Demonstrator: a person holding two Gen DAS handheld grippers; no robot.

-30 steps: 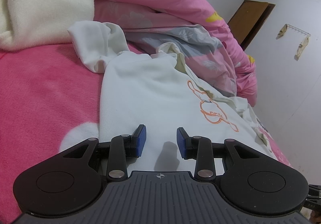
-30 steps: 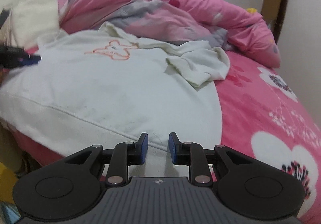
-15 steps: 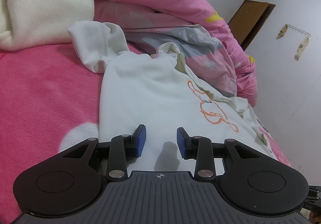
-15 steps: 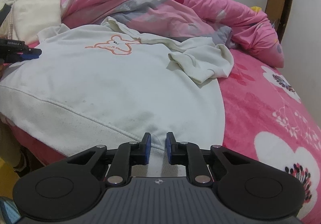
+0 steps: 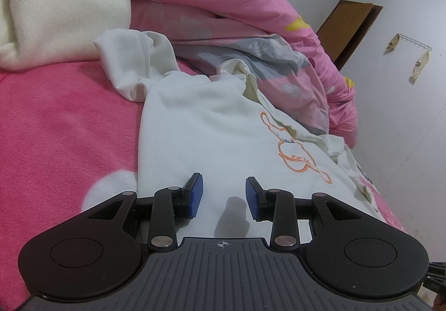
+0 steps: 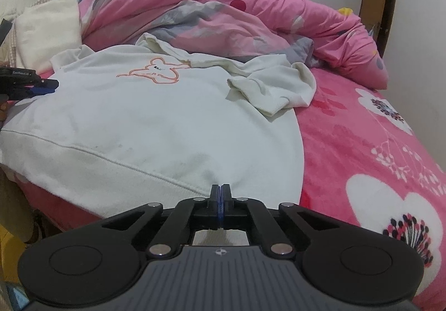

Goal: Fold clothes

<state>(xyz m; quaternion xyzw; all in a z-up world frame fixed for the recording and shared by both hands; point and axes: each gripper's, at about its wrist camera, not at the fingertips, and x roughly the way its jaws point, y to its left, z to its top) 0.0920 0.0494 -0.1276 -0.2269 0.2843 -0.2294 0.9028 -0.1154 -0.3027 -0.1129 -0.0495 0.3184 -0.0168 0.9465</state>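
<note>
A cream blanket (image 5: pixel 55 4) lies at the far left on the pink bed (image 5: pixel 61 127). The left gripper (image 5: pixel 224 195) hovers low over the white sweatshirt (image 5: pixel 200 127), jaws apart with nothing between them. The sweatshirt lies spread flat on the bed, print up, a crumpled duvet (image 6: pixel 223 12) behind it. The right gripper (image 6: pixel 221 194) sits at the sweatshirt's hem (image 6: pixel 156 185), jaws together; whether they pinch the cloth I cannot tell. One sleeve (image 6: pixel 276 88) lies bunched to the right.
</note>
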